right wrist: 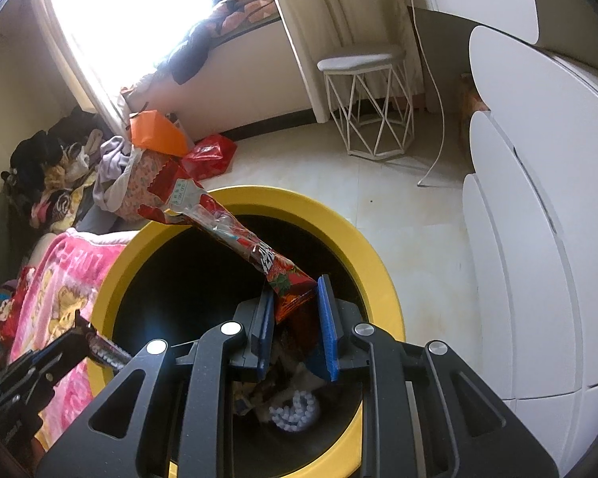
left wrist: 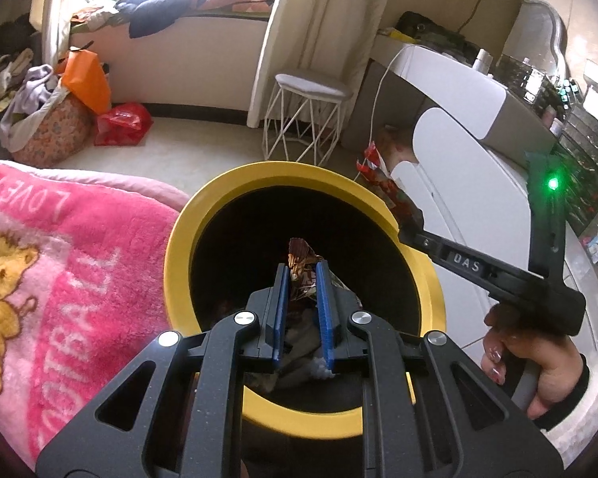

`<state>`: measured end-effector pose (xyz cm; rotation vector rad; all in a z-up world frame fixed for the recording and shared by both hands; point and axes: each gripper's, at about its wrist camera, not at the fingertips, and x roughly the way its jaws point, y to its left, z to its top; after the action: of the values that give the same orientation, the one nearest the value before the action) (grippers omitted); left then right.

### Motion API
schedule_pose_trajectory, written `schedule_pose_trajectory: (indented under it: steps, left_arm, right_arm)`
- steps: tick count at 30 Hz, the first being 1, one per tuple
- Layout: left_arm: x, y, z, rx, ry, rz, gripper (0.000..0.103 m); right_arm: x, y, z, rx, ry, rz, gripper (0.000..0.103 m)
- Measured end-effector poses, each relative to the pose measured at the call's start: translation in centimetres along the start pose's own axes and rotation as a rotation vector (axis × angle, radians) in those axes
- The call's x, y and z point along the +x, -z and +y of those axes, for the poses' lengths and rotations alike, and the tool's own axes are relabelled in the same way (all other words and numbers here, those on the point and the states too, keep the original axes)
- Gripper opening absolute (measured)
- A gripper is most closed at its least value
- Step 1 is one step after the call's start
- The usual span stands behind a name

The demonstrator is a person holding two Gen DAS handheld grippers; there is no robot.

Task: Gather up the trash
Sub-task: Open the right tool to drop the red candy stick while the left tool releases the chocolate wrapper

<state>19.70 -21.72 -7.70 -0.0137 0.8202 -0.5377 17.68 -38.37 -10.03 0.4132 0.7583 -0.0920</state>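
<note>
Overhead, long red crinkled wrapper [right wrist: 235, 235] above yellow-rimmed bin [right wrist: 362, 235], dark inside.

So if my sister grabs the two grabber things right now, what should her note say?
Left gripper: its fingers pinch a brown shiny wrapper over the mouth of the yellow bin.
Right gripper: the red snack bag sits between its fingers, which look slightly apart; the bag's far end reaches past the bin's rim.
Done: some trash, including white crumpled bits, already lies in the bin's bottom.
Left: drop both pieces in. More trash elsewhere can't be told from here.
</note>
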Motion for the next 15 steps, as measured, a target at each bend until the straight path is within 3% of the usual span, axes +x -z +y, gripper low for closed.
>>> schedule_pose_trajectory:
  steps: [15]
  left_arm:
    - [0.37,-0.94,0.79,-0.024,-0.014,-0.006,0.010]
  right_arm:
    - [-0.22,0.09,0.50,-0.015,-0.015,0.024,0.022]
